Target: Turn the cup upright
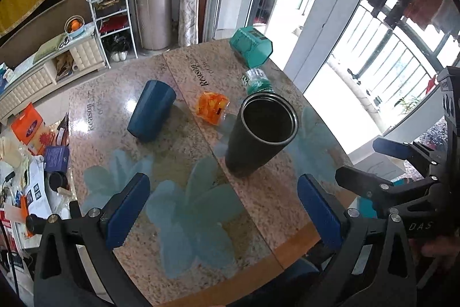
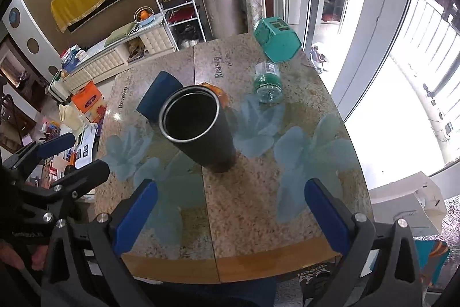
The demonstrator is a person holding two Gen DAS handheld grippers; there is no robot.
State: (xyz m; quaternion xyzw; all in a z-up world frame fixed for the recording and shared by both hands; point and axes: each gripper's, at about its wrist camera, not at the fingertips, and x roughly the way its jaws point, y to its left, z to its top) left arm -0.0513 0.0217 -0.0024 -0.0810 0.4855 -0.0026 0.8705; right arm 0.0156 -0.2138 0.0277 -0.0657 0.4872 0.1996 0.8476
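A dark metal cup (image 1: 258,131) stands upright on the stone-pattern table (image 1: 178,169), mouth up and empty; it also shows in the right wrist view (image 2: 198,125). My left gripper (image 1: 224,209) is open and empty, above the near part of the table, short of the cup. My right gripper (image 2: 230,217) is open and empty, also near the front edge, with the cup just beyond it. The right gripper also shows at the right edge of the left wrist view (image 1: 373,160).
A dark blue cup (image 1: 151,114) lies on its side at the left. An orange packet (image 1: 211,108), a lying clear bottle (image 1: 256,81) and a teal box (image 1: 251,48) sit further back. Clutter covers the floor to the left (image 1: 31,151).
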